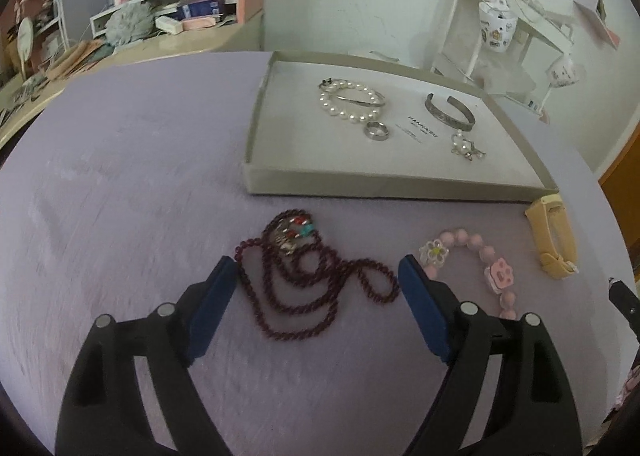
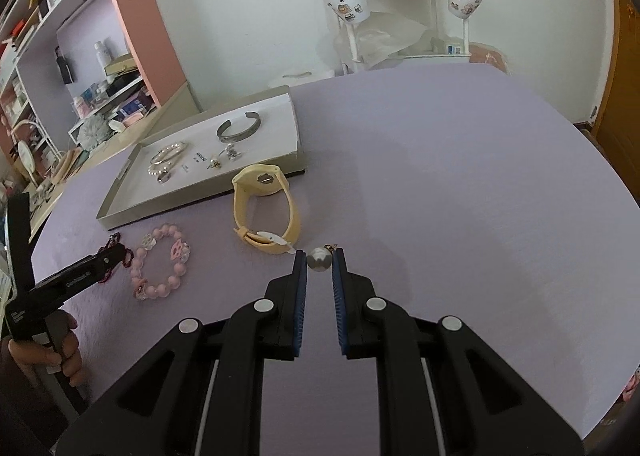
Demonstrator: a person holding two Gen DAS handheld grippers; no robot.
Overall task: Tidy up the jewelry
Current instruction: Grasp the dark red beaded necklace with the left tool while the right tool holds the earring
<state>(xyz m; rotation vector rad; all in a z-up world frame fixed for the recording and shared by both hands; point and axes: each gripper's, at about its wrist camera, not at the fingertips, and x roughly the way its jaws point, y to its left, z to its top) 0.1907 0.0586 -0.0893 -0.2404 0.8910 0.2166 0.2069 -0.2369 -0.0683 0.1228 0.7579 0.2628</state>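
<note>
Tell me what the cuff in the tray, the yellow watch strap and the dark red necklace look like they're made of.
Cuff: grey metal, dull and patterned, probably aged silver. Yellow watch strap: matte and flexible, likely silicone or rubber. Dark red necklace: small glossy beads, glass or stone; can't tell which.

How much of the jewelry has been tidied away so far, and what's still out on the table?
Done: the tray holds a pearl bracelet, ring, cuff and a small charm. In hand: the right gripper pinches a pearl earring; the left gripper is open over the dark necklace. Left: that necklace, the pink bracelet, the yellow watch.
</note>
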